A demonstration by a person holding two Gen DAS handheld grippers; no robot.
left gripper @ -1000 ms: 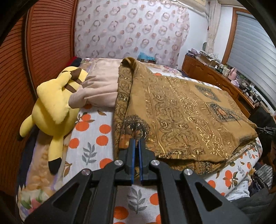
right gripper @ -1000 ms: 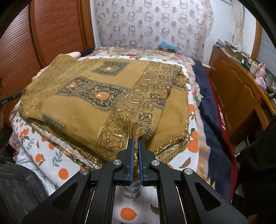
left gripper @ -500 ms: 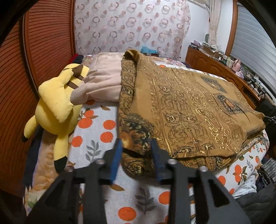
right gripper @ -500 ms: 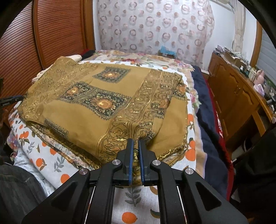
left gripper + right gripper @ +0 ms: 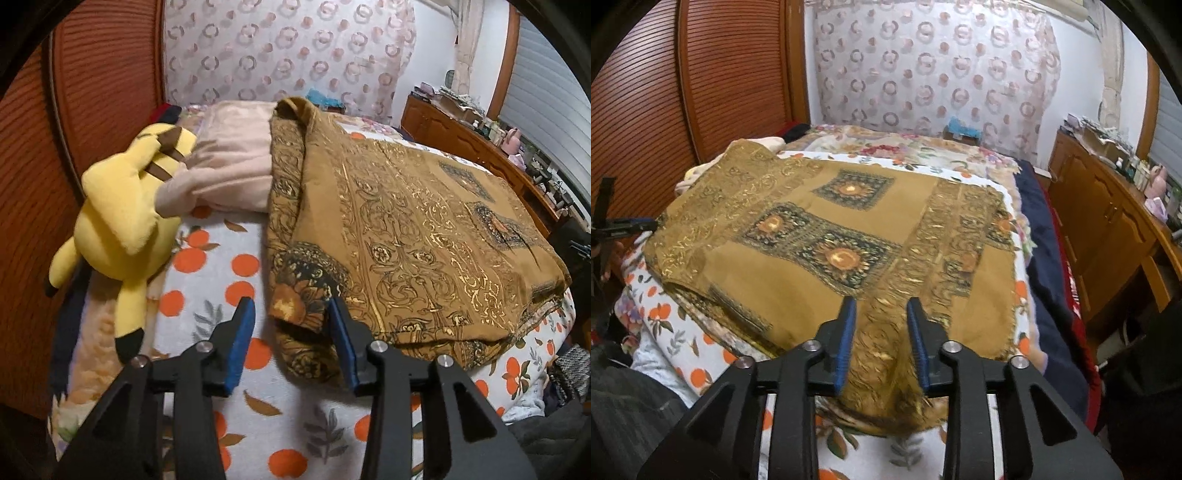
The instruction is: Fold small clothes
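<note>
The left gripper (image 5: 291, 314) and right gripper (image 5: 881, 314) both gape wide at the brown cloth's (image 5: 424, 236) corners near the bed's (image 5: 207, 280) edge.

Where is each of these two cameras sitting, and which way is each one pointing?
Left wrist: on the left gripper, looking along its open fingers over the brown patterned cloth, with a yellow plush toy at left.
Right wrist: on the right gripper, fingers open around the cloth's near edge, facing the curtain.
Shared: the same cloth on the orange-print bedsheet, the curtain and the wooden dresser.
</note>
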